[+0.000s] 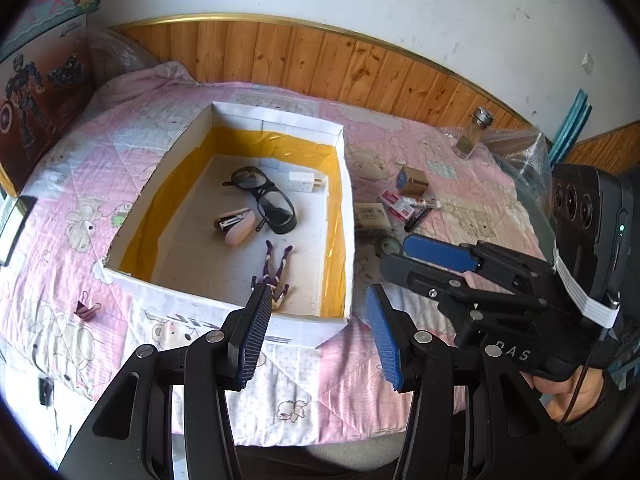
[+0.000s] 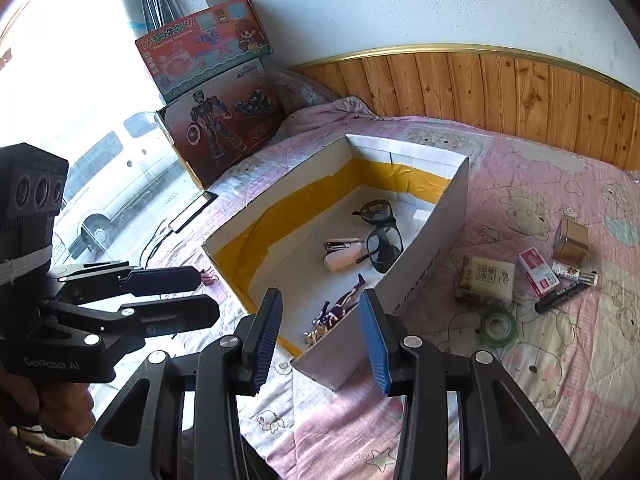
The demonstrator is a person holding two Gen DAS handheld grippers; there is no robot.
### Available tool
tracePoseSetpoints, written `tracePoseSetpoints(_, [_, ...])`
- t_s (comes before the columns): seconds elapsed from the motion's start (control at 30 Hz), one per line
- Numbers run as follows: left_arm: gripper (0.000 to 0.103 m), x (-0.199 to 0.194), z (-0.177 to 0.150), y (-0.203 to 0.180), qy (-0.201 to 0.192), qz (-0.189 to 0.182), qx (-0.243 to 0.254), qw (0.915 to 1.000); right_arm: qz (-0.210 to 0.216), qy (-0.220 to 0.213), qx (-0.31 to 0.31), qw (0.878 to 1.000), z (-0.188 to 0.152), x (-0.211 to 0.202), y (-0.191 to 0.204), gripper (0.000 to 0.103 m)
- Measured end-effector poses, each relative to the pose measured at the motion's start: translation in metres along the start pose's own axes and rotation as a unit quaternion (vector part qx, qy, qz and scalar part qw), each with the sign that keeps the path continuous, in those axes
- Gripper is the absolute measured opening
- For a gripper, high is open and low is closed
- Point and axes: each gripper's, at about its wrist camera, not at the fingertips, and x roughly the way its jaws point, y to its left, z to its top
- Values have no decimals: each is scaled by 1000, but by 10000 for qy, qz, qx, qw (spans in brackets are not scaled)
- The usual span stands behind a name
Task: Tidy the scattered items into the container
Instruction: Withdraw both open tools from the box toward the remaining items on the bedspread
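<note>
Cardboard box (image 2: pixel 424 240) already holds glasses (image 2: pixel 380 232), a stapler (image 2: pixel 342 257), a doll (image 2: pixel 340 304) and a charger (image 1: pixel 302 182); a marker (image 2: pixel 560 298), its length running up-right, lies with other loose bits right of the box, nearer the right claw (image 2: pixel 320 338); both it and the left claw (image 1: pixel 320 330) gape empty

Daylight fills a wood-panelled bedroom

A bed (image 2: pixel 520 380) under a pink cartoon quilt (image 1: pixel 120 184) meets pine wainscoting (image 2: pixel 520 92) below white plaster wall (image 1: pixel 360 0); a bright window (image 2: pixel 60 100) overlooks a parked white van (image 2: pixel 108 184).
</note>
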Motion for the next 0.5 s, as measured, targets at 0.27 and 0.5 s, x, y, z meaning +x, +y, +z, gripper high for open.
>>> tracePoseSetpoints(0.27, [52, 14, -14, -35, 124, -149, 198, 9996, -158, -49, 399, 9991, -38, -15, -22, 42])
tracePoseSetpoints(0.5, [52, 40, -16, -77, 338, -287, 502, 9978, -406, -98, 1213, 9917, -67, -33, -76, 42])
